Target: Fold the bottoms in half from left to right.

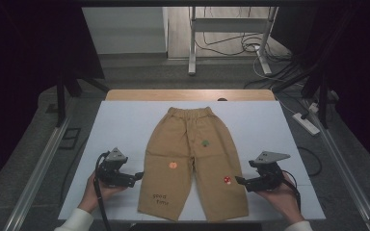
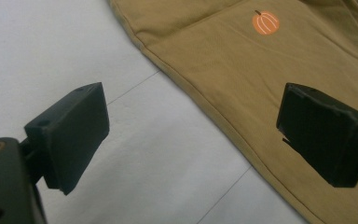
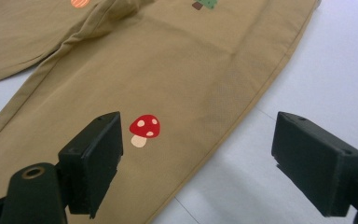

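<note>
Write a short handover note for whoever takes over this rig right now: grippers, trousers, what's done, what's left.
Left gripper: open, empty, at the outer edge of the trousers' left leg.
Right gripper: open, empty, at the outer edge of the other leg, near the mushroom print.
Trousers: flat on the white table sheet, waistband far, hems near.
Done: nothing gripped or folded.
Left: probably grip both leg edges and start the fold.

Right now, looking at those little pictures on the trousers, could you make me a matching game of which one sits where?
Things:
1. pumpkin
2. mushroom
3. tree
4. lettering

Places on the trousers, as the high view shows them:
A. near the hem of the left-hand leg
B. highest up, just right of the middle seam
C. mid left-hand leg
D. lower right-hand leg

Pairs: 1-C, 2-D, 3-B, 4-A
</note>
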Demonstrator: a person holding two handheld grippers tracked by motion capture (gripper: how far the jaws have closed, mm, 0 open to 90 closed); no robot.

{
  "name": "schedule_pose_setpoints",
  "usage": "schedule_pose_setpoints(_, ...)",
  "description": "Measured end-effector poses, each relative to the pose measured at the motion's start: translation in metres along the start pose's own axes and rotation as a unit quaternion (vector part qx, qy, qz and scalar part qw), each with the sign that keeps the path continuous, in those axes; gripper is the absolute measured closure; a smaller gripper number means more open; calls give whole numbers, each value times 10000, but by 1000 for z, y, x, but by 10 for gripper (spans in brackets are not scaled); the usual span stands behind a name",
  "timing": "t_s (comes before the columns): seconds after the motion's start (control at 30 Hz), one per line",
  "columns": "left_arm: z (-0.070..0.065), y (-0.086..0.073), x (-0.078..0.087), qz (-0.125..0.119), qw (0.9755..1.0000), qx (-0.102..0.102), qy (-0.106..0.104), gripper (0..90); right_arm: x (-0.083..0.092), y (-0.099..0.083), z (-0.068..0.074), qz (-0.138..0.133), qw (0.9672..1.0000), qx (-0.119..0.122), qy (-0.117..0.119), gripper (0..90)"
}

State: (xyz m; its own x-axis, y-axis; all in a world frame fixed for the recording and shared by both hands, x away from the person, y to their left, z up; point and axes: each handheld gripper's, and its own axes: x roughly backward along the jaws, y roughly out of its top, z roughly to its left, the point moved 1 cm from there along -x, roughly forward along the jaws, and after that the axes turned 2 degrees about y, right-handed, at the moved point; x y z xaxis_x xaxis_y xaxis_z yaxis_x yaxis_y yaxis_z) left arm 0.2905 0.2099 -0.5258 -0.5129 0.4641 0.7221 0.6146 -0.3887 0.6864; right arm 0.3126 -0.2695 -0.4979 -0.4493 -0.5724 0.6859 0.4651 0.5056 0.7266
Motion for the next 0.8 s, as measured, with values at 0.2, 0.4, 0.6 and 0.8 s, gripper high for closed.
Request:
schedule_pose_setpoints(0.2, 0, 0, -1, -2, 10000, 23, -34, 94, 0, 1, 1, -46, 10000, -33, 36, 169)
schedule_pose_setpoints(0.4, 0, 1, -3, 34, 10000, -2, -51, 93, -2, 2, 2, -35, 10000, 10, 48, 180)
schedule_pose_setpoints(0.6, 1, -1, -1, 11, 10000, 21, -49, 93, -3, 4, 3, -44, 10000, 40, 37, 180)
schedule_pose_setpoints(0.8, 0, -1, 0, -5, 10000, 4, -40, 93, -1, 5, 5, -85, 9999, 27, 46, 180)
